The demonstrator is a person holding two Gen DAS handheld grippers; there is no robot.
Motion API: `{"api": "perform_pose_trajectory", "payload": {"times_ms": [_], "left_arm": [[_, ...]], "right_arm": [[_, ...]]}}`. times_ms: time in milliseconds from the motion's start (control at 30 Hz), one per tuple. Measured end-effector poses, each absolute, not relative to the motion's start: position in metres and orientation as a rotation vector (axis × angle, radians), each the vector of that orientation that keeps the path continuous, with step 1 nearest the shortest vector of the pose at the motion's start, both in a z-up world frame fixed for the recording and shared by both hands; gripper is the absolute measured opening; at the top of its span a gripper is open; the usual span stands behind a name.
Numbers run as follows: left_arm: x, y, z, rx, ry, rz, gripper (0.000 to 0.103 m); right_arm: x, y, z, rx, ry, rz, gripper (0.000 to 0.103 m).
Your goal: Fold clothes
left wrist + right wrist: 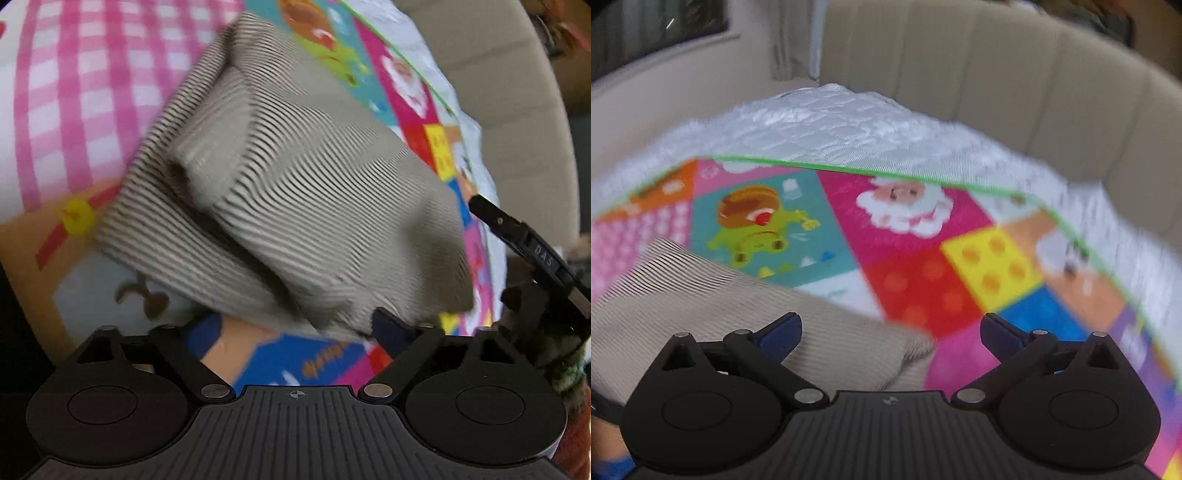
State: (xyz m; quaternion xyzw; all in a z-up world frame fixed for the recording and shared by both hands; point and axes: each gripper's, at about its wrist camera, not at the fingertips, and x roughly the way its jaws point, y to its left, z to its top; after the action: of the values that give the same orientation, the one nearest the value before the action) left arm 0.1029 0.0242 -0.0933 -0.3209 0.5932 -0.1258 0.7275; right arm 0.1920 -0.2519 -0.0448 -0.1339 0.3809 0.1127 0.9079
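- Left wrist view: the striped garment (280, 192) fills the centre, folded into a thick, ribbed bundle on the cartoon play mat (92, 288); pink gingham print shows at 10 o'clock, seen in this view alone.
- Left gripper (295, 328): jaws spread, nothing pinched; the cloth's hem covers the fingertips' zone, one blue pad peeking at 5 o'clock.
- Right wrist view: right gripper (892, 332) gapes wide over the mat, empty; the garment lies at 8 o'clock under its left finger.
- Only here: white quilted cover (849, 125) and beige padded headboard (997, 74) at 12 o'clock.
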Motion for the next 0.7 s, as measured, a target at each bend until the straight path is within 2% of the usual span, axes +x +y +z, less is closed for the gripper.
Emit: {"api": "perform_pose_trajectory", "payload": {"times_ms": [33,100,200,467,600,700], "left_arm": [[0.105,0.026,-0.096,-0.713,1.296,-0.257,0.071],[0.113,0.03,-0.093,-0.69,1.266,-0.246,0.057],[0.134,0.029,-0.098,-0.666,1.27,-0.239,0.051],[0.238,0.025,-0.088,-0.48,1.15,-0.246,0.051],[0.294,0.026,-0.088,-0.431,1.072,-0.225,0.056],[0.308,0.021,-0.083,-0.385,1.026,-0.219,0.062]], "right_arm": [[0.2,-0.25,-0.05,-0.315,0.778,0.227,0.103],[0.216,-0.25,-0.062,-0.365,0.781,0.21,0.103],[0.232,-0.255,-0.079,-0.393,0.83,0.207,0.103],[0.21,-0.266,-0.094,-0.294,0.964,0.24,0.103],[0.192,-0.254,-0.095,-0.144,1.09,0.312,0.103],[0.179,-0.229,-0.091,-0.225,1.088,0.32,0.103]]}}
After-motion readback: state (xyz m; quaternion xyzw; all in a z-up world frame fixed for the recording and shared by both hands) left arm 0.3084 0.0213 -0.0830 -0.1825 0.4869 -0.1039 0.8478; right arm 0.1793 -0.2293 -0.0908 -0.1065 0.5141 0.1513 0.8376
